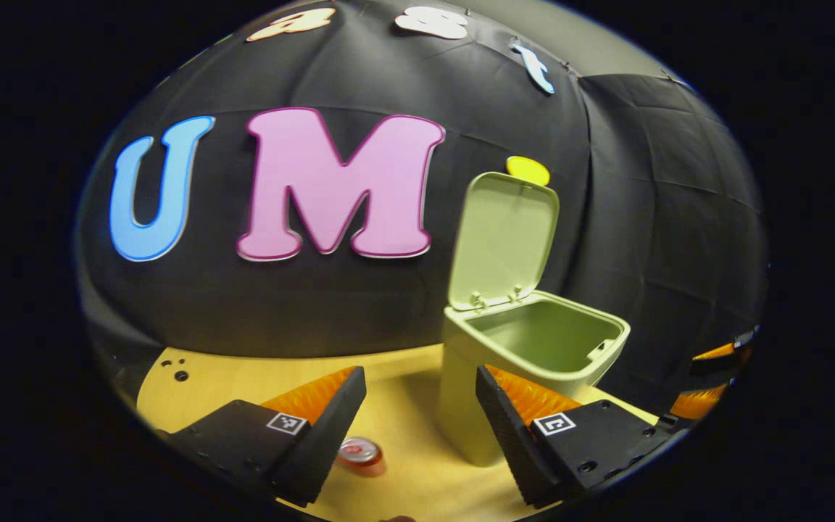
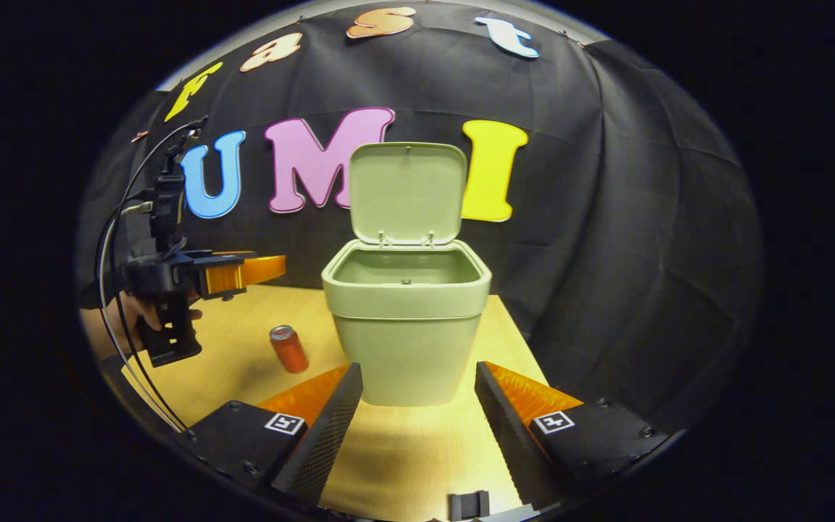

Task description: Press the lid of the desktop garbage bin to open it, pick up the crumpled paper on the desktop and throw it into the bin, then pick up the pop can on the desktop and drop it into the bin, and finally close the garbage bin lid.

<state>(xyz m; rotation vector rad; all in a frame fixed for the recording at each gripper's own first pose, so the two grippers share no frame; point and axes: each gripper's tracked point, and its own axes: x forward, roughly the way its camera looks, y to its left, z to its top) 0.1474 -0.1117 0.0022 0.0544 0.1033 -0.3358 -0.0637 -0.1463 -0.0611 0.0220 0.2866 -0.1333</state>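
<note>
Pop can next: bin open, both grippers free

Pop can (image 2: 289,349) stands upright on the desktop (image 2: 417,449), left of the bin (image 2: 406,341) and apart from it. The left gripper (image 2: 254,270) hangs above and left of the can w/ a hand (image 2: 127,319) on its grip; in the left gripper view its fingers stand spread, holding nothing, can top (image 1: 359,453) just below between them. Bin lid (image 2: 406,192) is tipped up, mouth clear (crumpled paper can't be made out).

To do it well, I'd say: drop straight down, straddle the can mid-body, close squarely so it doesn't tip, then lift clear of the rim before letting go. Right gripper (image 2: 417,413) faces the bin front, spread and idle.
</note>
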